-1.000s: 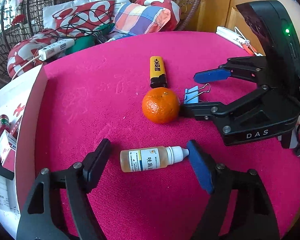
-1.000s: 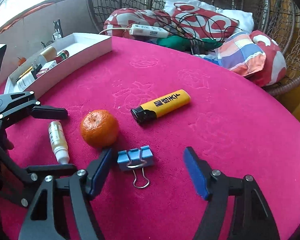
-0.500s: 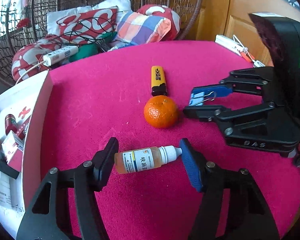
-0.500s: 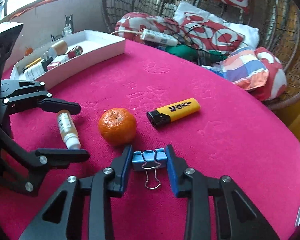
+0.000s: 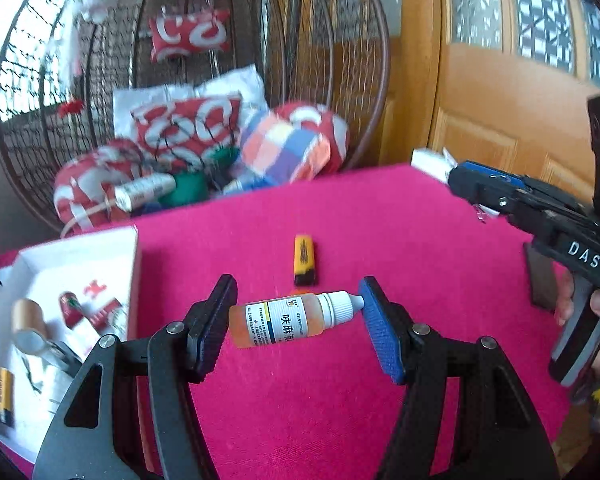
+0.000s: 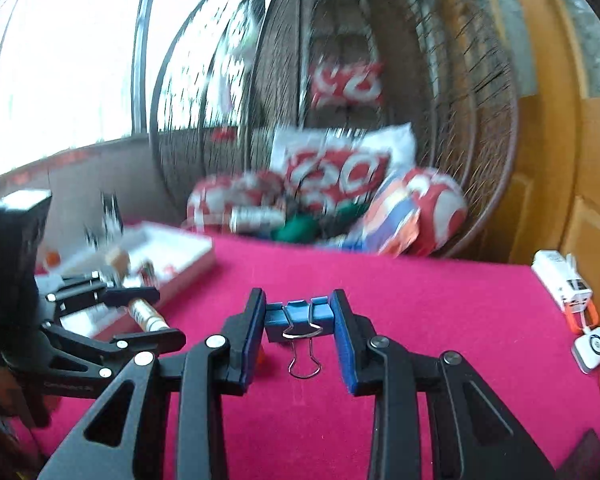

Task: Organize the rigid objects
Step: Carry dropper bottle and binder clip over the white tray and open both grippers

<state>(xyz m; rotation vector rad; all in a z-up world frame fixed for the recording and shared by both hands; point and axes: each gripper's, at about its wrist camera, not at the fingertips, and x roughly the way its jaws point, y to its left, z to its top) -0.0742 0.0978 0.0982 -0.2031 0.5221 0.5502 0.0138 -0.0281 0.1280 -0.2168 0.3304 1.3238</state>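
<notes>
So the dropper bottle [image 5: 290, 321] sits sideways, clamped in the left gripper [image 5: 296, 326] above the pink tablecloth [image 5: 380, 224], right of the white box [image 5: 80, 256]. The right gripper [image 6: 300, 330] pinches a blue binder clip [image 6: 298, 318]; the yellow lighter [image 5: 304, 258] lies beyond the bottle.

Orange [image 5: 296, 291] almost fully hidden behind dropper bottle [image 5: 290, 319]; box [image 6: 180, 254] contents and cushions [image 6: 332, 176] motion-blurred.

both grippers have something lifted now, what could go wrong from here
The left gripper holds the dropper bottle end to end, its narrow tip against one pad, so it may pivot or pop out on the way to the box. The right gripper pinches the binder clip only by its ends; it might twist loose. The lighter lies below the path.
</notes>
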